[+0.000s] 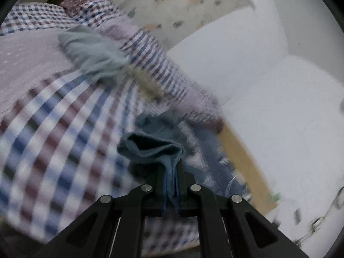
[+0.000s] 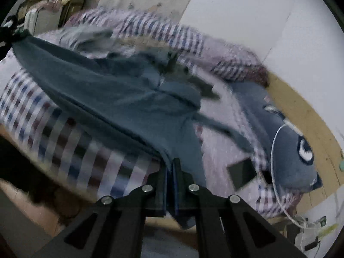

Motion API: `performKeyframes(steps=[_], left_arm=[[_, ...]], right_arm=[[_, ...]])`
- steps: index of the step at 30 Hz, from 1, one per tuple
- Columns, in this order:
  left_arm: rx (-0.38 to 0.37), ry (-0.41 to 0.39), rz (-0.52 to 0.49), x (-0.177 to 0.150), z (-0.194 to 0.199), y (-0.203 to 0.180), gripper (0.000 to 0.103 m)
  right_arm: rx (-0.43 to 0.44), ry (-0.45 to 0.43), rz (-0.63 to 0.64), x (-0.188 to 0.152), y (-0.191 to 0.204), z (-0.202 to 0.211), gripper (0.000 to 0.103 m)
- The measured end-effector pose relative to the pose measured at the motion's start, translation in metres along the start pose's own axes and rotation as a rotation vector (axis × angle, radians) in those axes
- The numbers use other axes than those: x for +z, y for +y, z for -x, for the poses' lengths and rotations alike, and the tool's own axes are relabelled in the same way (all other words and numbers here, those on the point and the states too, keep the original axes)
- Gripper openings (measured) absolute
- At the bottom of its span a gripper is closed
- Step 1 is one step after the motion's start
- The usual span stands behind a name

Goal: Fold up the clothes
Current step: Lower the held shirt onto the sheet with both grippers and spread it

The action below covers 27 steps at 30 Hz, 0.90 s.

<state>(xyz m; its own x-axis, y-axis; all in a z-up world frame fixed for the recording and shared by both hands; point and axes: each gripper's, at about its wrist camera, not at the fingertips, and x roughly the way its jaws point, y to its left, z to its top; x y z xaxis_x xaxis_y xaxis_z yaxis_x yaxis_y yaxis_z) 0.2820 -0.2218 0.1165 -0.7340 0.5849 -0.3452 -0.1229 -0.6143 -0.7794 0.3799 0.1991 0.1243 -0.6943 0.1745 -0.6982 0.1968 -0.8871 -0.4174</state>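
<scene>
Pinching a folded edge of the blue garment (image 2: 120, 99), the right gripper (image 2: 171, 172) is clamped on it. The left gripper (image 1: 171, 172) grips another bunched edge the same way. Between them the cloth stretches above the checked bedspread (image 1: 53, 129), near a dark cushion (image 2: 290, 142).

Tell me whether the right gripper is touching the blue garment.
Touching. The right wrist view shows the right gripper with its jaws closed on an edge of the blue garment, fabric pinched between the fingers.
</scene>
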Motion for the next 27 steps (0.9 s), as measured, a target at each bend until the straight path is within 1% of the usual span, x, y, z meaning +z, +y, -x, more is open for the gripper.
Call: performKeyframes(steps=[2, 4, 5, 7, 8, 9, 10, 11, 12, 13, 14, 15, 16, 18, 20, 23, 25, 27], left_arm=[[0.055, 0.036, 0.010, -0.010, 0.001, 0.004, 0.005], [0.104, 0.056, 0.012, -0.017, 0.003, 0.007, 0.005], [0.132, 0.067, 0.015, -0.020, 0.003, 0.008, 0.005], [0.187, 0.089, 0.028, -0.026, 0.003, 0.012, 0.006], [0.212, 0.101, 0.040, -0.029, 0.004, 0.015, 0.008], [0.229, 0.104, 0.048, -0.031, 0.006, 0.017, 0.013], [0.245, 0.106, 0.056, -0.033, 0.008, 0.019, 0.017], [0.252, 0.098, 0.065, -0.035, 0.012, 0.021, 0.031], [0.244, 0.081, 0.077, -0.035, 0.017, 0.023, 0.049], [0.225, 0.057, 0.090, -0.036, 0.023, 0.025, 0.058], [0.214, 0.035, 0.098, -0.035, 0.029, 0.026, 0.070], [0.206, 0.015, 0.105, -0.035, 0.034, 0.027, 0.079], [0.200, 0.000, 0.110, -0.034, 0.038, 0.027, 0.082], [0.191, -0.026, 0.118, -0.033, 0.046, 0.028, 0.083], [0.188, -0.048, 0.116, -0.031, 0.051, 0.028, 0.083], [0.175, -0.089, 0.104, -0.025, 0.054, 0.027, 0.084], [0.169, -0.103, 0.087, -0.021, 0.048, 0.025, 0.085], [0.167, -0.095, 0.069, -0.017, 0.035, 0.023, 0.085]], right_arm=[[0.033, 0.047, 0.038, -0.007, 0.006, -0.003, 0.003], [0.070, 0.094, 0.066, -0.015, 0.015, -0.004, 0.004], [0.090, 0.118, 0.081, -0.018, 0.020, -0.005, 0.006], [0.127, 0.155, 0.114, -0.021, 0.026, -0.006, 0.006], [0.137, 0.159, 0.124, -0.022, 0.029, -0.004, 0.006], [0.153, 0.159, 0.129, -0.022, 0.031, 0.000, 0.008], [0.175, 0.153, 0.131, -0.021, 0.030, 0.004, 0.012], [0.197, 0.147, 0.132, -0.020, 0.030, 0.008, 0.014], [0.220, 0.141, 0.134, -0.019, 0.030, 0.013, 0.022], [0.239, 0.129, 0.134, -0.017, 0.029, 0.018, 0.034], [0.250, 0.116, 0.134, -0.015, 0.031, 0.024, 0.041], [0.251, 0.103, 0.135, -0.012, 0.031, 0.030, 0.052], [0.253, 0.085, 0.134, -0.009, 0.029, 0.036, 0.062], [0.260, 0.052, 0.130, -0.003, 0.025, 0.046, 0.069], [0.279, 0.011, 0.119, 0.005, 0.018, 0.056, 0.071], [0.312, -0.070, 0.060, 0.022, 0.007, 0.064, 0.076], [0.336, -0.130, 0.004, 0.033, 0.000, 0.065, 0.079], [0.346, -0.186, -0.056, 0.044, -0.004, 0.057, 0.080]])
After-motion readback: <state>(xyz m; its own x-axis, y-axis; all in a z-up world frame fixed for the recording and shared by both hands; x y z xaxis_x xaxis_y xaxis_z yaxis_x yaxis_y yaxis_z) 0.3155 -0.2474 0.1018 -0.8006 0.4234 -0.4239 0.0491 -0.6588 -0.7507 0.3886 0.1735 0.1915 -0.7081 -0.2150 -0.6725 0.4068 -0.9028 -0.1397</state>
